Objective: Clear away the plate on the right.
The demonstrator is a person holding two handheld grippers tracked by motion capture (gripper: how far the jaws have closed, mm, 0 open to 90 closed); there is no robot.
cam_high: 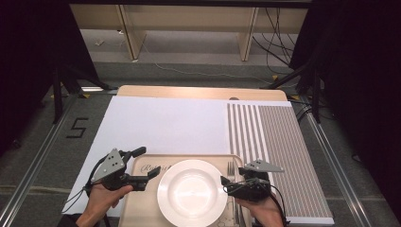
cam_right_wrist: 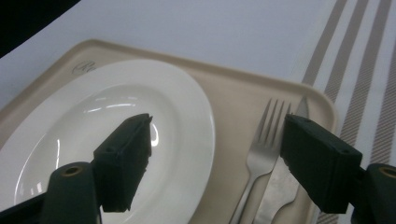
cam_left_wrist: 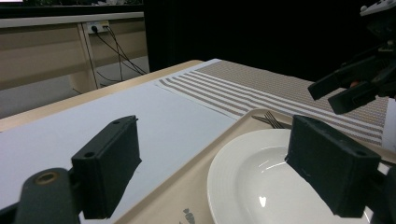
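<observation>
A white plate (cam_high: 192, 191) lies on a beige tray (cam_high: 142, 198) at the table's near edge. A fork (cam_high: 231, 169) and a knife (cam_right_wrist: 285, 182) lie side by side on the tray, right of the plate. My left gripper (cam_high: 147, 162) hovers open over the tray's left rim, its jaws pointing toward the plate (cam_left_wrist: 261, 186). My right gripper (cam_high: 232, 178) is open too, one jaw above the plate's right rim (cam_right_wrist: 93, 130) and the other above the fork (cam_right_wrist: 264, 149) and knife. Neither holds anything.
The tray sits on a white sheet (cam_high: 165, 123) covering the table's left and middle. A striped grey placemat (cam_high: 279, 142) covers the right side. Beyond the table's far edge are floor cables and wooden furniture legs.
</observation>
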